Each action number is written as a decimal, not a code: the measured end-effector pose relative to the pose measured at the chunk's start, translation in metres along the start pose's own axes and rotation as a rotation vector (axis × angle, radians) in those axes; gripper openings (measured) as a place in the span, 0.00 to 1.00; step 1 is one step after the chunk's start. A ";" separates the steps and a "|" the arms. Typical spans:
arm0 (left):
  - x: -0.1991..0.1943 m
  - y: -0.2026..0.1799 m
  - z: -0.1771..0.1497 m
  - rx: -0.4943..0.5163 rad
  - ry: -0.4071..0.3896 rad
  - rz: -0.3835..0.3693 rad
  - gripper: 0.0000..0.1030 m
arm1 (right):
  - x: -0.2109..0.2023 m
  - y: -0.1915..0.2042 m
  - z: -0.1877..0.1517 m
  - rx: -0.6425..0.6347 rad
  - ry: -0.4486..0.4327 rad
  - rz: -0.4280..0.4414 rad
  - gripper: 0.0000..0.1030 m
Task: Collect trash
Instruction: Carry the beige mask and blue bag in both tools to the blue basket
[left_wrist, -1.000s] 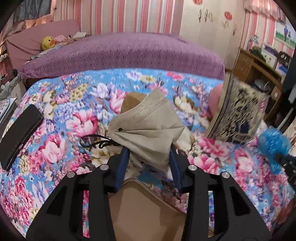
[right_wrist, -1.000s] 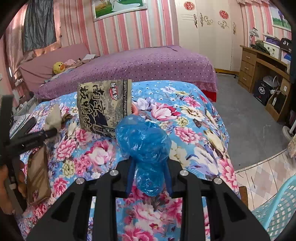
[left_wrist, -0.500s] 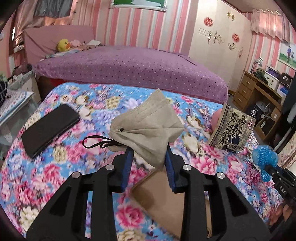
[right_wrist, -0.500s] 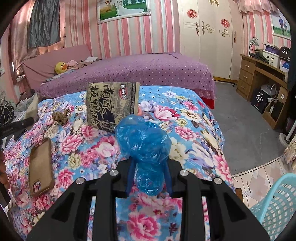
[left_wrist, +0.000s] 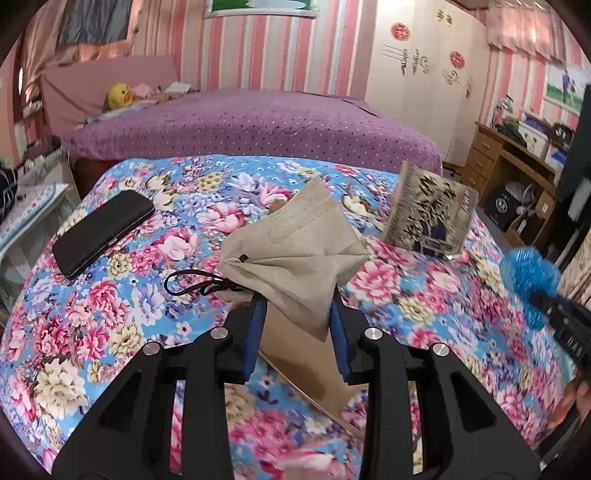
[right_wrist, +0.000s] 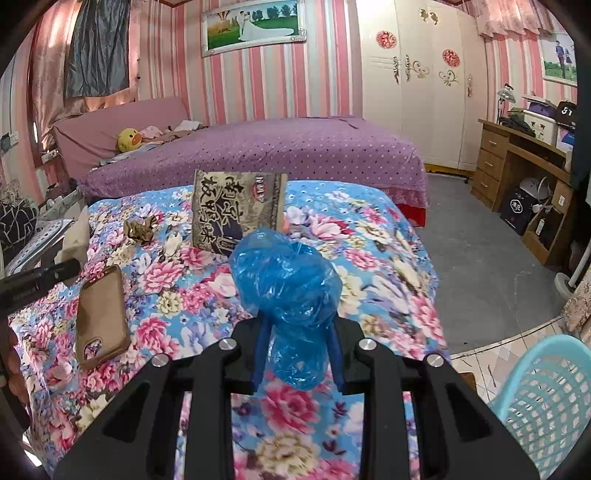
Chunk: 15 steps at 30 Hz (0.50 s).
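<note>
1. Looking across the floral bedspread (left_wrist: 110, 317), I see more of it than a second ago: my left view has pulled up and back, so the black case (left_wrist: 103, 232) now lies fully in sight at the left, and the snack packet (left_wrist: 430, 216) stands smaller at the right.
2. The turquoise basket (right_wrist: 546, 402) has come into the lower right corner of my right view, on the floor beside the bed; a second ago only its edge showed.
3. My left claw (left_wrist: 295, 317) is clamped on the beige face mask (left_wrist: 291, 251), held clear above the bedspread. Its long axis runs left to right, folded tip up and away from me, black ear loop (left_wrist: 188, 284) trailing left. The grip is unchanged.
4. My right claw (right_wrist: 297, 332) is closed on the crumpled blue plastic bag (right_wrist: 284, 284), whose long axis stands upright, bulging end up.
5. The tan phone (right_wrist: 101, 317) lies flat beneath my left claw.
</note>
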<state>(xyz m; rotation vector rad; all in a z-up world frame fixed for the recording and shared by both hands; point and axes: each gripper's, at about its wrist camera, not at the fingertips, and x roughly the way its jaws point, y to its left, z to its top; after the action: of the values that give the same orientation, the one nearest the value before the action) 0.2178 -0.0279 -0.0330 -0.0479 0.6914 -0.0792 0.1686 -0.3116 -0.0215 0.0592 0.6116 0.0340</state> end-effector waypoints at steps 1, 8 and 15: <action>-0.001 -0.003 -0.001 0.008 0.002 0.003 0.31 | -0.004 -0.003 -0.001 0.009 -0.003 0.001 0.27; -0.026 -0.029 -0.004 0.031 -0.013 -0.031 0.31 | -0.029 -0.023 -0.002 0.029 -0.024 -0.022 0.27; -0.046 -0.060 -0.007 0.069 -0.033 -0.055 0.31 | -0.052 -0.043 -0.001 0.044 -0.047 -0.051 0.27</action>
<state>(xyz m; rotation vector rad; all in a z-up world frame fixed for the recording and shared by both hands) 0.1751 -0.0832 -0.0049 -0.0017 0.6543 -0.1548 0.1259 -0.3566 0.0043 0.0868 0.5664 -0.0298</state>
